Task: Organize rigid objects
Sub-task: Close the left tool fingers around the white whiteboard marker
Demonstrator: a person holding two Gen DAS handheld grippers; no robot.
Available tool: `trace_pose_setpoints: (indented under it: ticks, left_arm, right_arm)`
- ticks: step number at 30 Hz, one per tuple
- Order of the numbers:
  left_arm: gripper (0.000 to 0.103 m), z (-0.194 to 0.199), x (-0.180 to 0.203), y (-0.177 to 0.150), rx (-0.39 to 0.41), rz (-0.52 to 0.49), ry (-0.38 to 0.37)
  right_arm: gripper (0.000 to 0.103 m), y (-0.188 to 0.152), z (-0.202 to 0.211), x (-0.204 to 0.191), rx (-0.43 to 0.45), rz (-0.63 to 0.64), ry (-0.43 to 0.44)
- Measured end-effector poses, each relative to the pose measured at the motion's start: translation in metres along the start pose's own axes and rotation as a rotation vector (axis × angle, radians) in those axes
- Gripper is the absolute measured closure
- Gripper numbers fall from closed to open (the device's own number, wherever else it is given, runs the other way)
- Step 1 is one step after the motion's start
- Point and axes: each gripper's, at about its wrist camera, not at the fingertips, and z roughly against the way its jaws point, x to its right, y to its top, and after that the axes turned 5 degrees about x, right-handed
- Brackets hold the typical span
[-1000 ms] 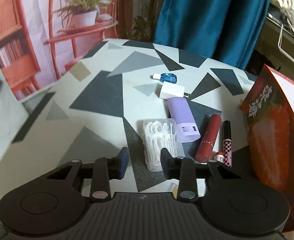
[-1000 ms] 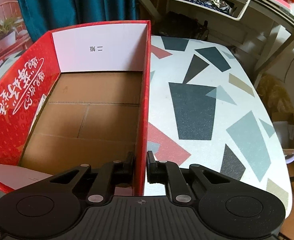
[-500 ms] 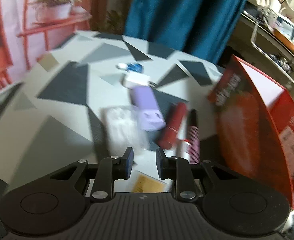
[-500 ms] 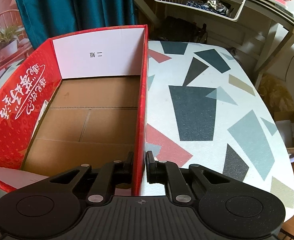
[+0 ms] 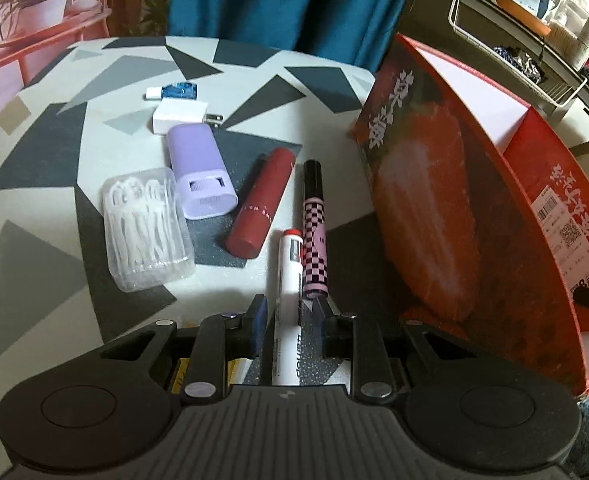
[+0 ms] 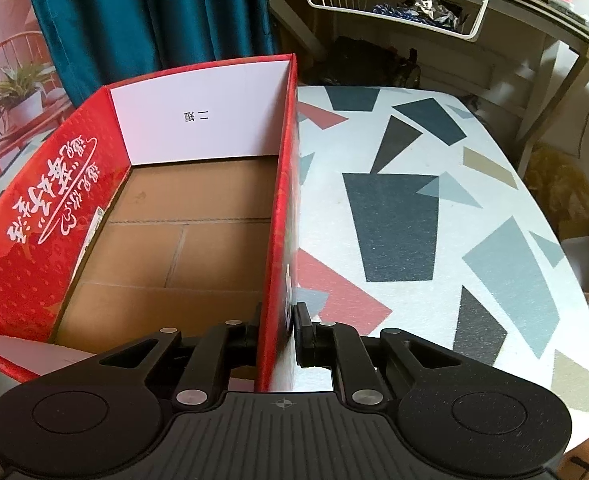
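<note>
In the left wrist view my left gripper [image 5: 286, 316] is open and straddles a white marker with a red tip [image 5: 288, 276] that lies on the table. Next to it lie a pink-and-black checked tube [image 5: 314, 232], a dark red tube [image 5: 264, 204], a lilac case [image 5: 200, 172], a clear box of floss picks [image 5: 146, 220], a white plug [image 5: 180, 118] and a small blue-and-white item [image 5: 172, 91]. The red strawberry box [image 5: 474, 216] stands to the right. In the right wrist view my right gripper [image 6: 278, 332] is shut on the box's right wall [image 6: 282, 208]; the box is empty inside.
The table [image 6: 414, 208] has a white top with grey, black and red shapes. A yellow item [image 5: 182, 372] lies under my left gripper. A teal curtain [image 5: 294, 0] hangs behind, and a wire shelf [image 6: 398, 4] stands at the back right.
My left gripper has swung right from over the floss box to over the white marker, with its jaws now on either side of it. The right gripper stays clamped on the box wall.
</note>
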Motion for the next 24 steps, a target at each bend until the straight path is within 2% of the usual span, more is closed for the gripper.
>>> trace_pose_setpoints:
  ticks: [4,15,21,24]
  left_arm:
    - [0.077,-0.0046,-0.0007,-0.0027,-0.013,0.004,0.015]
    - [0.077,-0.0026,0.0074,-0.0062,0.024,-0.028,0.058]
    - [0.087,-0.0012,0.0056,-0.0056,0.023,-0.013,0.075]
    - [0.087,-0.0017,0.0054,-0.0054,0.024,-0.016,0.077]
  right_arm:
    - [0.091,-0.0003,0.0002,-0.0001,0.004,0.001,-0.002]
    - [0.09,-0.0024,0.001,0.0031,0.02,-0.035,0.014]
    - [0.089,-0.0037,0.001,0.0045,0.03,-0.052,0.018]
    - [0.089,-0.0032,0.0011,0.0032,0.028,-0.046,0.016]
